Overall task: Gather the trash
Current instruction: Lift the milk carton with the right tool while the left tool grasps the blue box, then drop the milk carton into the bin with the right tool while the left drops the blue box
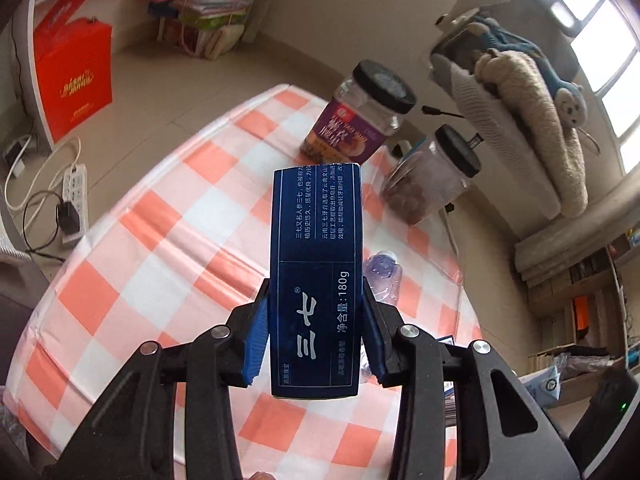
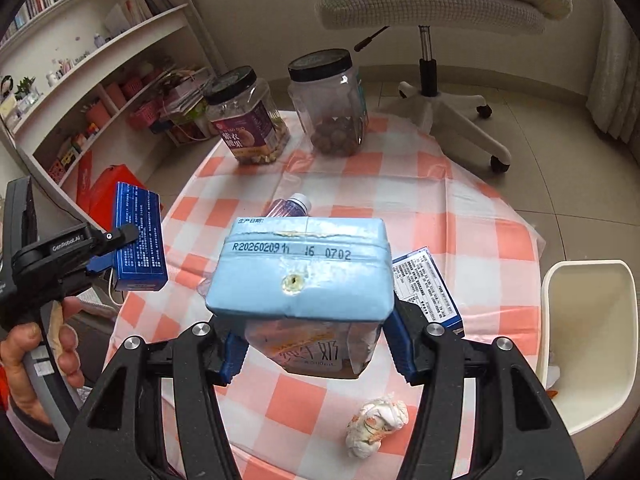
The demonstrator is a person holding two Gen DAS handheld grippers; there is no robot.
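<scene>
Left wrist view: the plastic bottle [image 1: 383, 276] is largely hidden behind the dark blue box [image 1: 316, 280], only its crumpled clear body being seen at 3 o'clock of the box. That box, a long rigid carton with white print, is clamped between the blue pads of the left gripper [image 1: 316, 334] and held above the checked tablecloth [image 1: 160, 240]. In the right wrist view, the light blue milk carton [image 2: 300, 276], soft-cornered, creased and pierced by a straw hole on top, is clamped by the right gripper [image 2: 312, 344]; its lower print is partly obscured. A second printed box [image 2: 428, 284] is cut off behind the carton at 3 o'clock. A crumpled white tissue wad [image 2: 376, 424] lies on the cloth at 5 o'clock. The white plastic bin [image 2: 584, 344] stands beside the table at 3 o'clock, its contents hard to make out. Two black-lidded clear jars [image 2: 328, 104] stand at 12 o'clock.
</scene>
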